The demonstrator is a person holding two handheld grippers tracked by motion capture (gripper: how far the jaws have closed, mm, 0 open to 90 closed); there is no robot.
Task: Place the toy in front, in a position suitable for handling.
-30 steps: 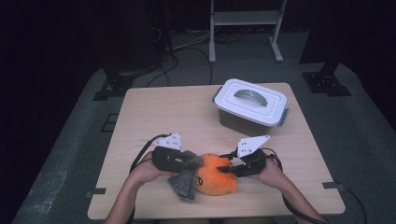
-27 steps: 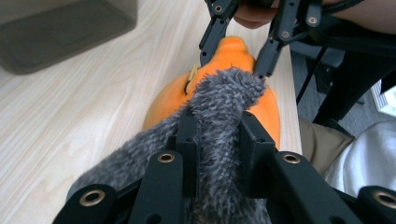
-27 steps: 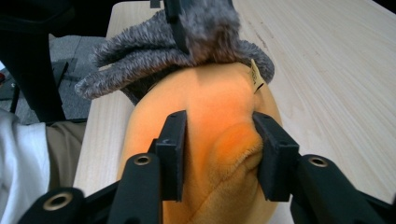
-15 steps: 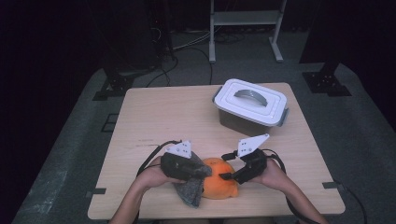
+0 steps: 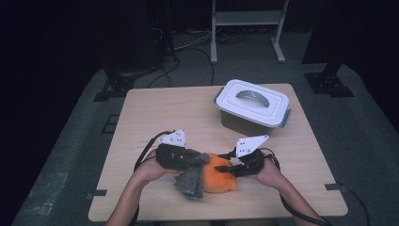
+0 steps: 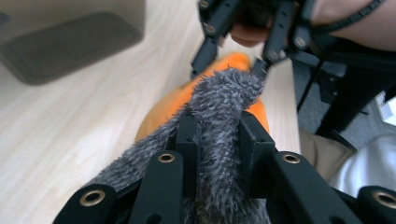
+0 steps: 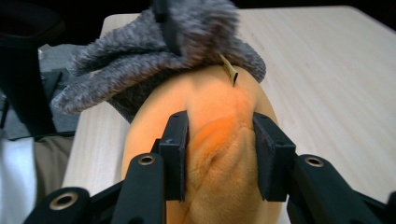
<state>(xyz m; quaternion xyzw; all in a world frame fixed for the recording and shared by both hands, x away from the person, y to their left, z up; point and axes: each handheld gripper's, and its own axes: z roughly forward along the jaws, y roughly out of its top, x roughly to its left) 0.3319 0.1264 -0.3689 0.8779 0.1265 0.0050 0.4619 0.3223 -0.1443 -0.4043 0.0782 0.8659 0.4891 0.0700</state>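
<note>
Roughly, largest thing first:
Tabletop (image 5: 155, 117): pale wood, all the work sits at its near edge, between the two hands; broad bare surface beyond both grippers.
Lidded box (image 5: 252, 108): white lid with grey handle, well apart from the work, beyond and to the right of the right gripper; plays no part in this step as far as I can judge.
Orange plush (image 5: 221, 176): soft rounded body lying on the tabletop directly between the two grippers, under the right gripper's tips.
Grey furry piece (image 5: 190, 181): drapes off the orange plush on the left gripper's side, part of it resting on the tabletop below that gripper; whether it is sewn on or a separate cloth I cannot tell.
Left gripper (image 6: 219, 133): clamped tight on a fold of the grey fur, which bulges out past the jaws.
Right gripper (image 7: 219, 158): jaws have just been closing, a ridge of orange fabric pinched up between them; gripping the orange plush.
Small tan stub (image 7: 229, 70): sticks up just beyond the right gripper, where grey meets orange; too small to identify.
Step, as I judge it: two-handed hold, likely to draw grey off orange.
Doing it well: keep both pinches deep in the pile, pull apart level and slow, don't lift until the fabric goes taut; a shallow bite on orange could slip.
</note>
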